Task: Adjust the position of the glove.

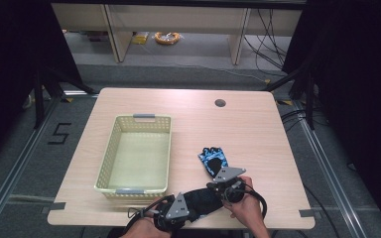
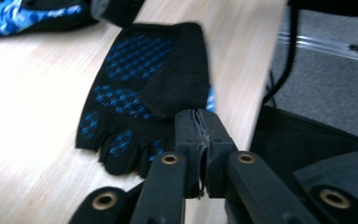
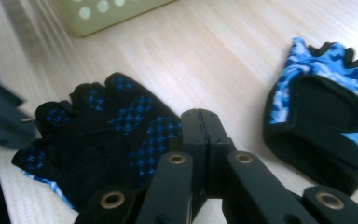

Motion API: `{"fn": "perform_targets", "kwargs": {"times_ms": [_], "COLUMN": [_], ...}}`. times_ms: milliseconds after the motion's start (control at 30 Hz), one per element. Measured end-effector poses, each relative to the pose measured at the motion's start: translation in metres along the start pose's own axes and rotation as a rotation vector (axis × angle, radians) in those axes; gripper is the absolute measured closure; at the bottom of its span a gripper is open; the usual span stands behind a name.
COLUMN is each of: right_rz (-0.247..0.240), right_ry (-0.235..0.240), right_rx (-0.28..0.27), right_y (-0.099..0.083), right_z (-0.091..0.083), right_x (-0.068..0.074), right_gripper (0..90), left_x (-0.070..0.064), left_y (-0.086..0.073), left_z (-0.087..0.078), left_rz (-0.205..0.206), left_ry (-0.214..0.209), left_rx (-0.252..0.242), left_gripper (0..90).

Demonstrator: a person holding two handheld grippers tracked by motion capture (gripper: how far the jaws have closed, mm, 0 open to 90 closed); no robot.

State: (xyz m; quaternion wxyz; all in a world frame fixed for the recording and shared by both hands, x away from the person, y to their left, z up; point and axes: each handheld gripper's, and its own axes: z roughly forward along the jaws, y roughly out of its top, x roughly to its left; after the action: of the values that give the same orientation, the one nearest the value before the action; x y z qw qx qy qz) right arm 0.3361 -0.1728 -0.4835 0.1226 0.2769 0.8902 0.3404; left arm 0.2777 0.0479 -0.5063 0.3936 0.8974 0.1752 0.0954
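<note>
— State? 
— Both my tongs pinch the black palm-up glove (image 1: 202,201) at the table's near edge: left gripper (image 2: 201,140) and right gripper (image 3: 200,140), jaws narrow on its edges.
— Risk? 
— Thin bites; lifting toward the basket (image 1: 135,191), fabric could slip, or snag the camo glove (image 1: 213,159).

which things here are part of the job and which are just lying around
In the job: black glove, left hand-held gripper, right hand-held gripper, both shut beside it; probably blue patterned glove and basket.

Lying about: yellow cable coil on the floor, table's cable hole.
</note>
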Motion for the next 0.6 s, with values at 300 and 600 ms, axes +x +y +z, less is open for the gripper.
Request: {"fn": "perform_targets", "kwargs": {"times_ms": [300, 600], "right_rz": [0.015, 0.046], "right_ry": [-0.012, -0.03], "right_rx": [0.054, 0.03], "right_y": [-0.015, -0.025], "right_z": [0.004, -0.001], "right_x": [0.003, 0.001], "right_gripper": [90.0, 90.0], "left_x": [0.006, 0.012], "left_y": [0.0, 0.006], "left_z": [0.008, 0.014], "left_rz": [0.0, 0.007], "left_ry": [0.045, 0.063], "left_rx": [0.036, 0.052], "left_gripper": [88.3, 88.3]}}
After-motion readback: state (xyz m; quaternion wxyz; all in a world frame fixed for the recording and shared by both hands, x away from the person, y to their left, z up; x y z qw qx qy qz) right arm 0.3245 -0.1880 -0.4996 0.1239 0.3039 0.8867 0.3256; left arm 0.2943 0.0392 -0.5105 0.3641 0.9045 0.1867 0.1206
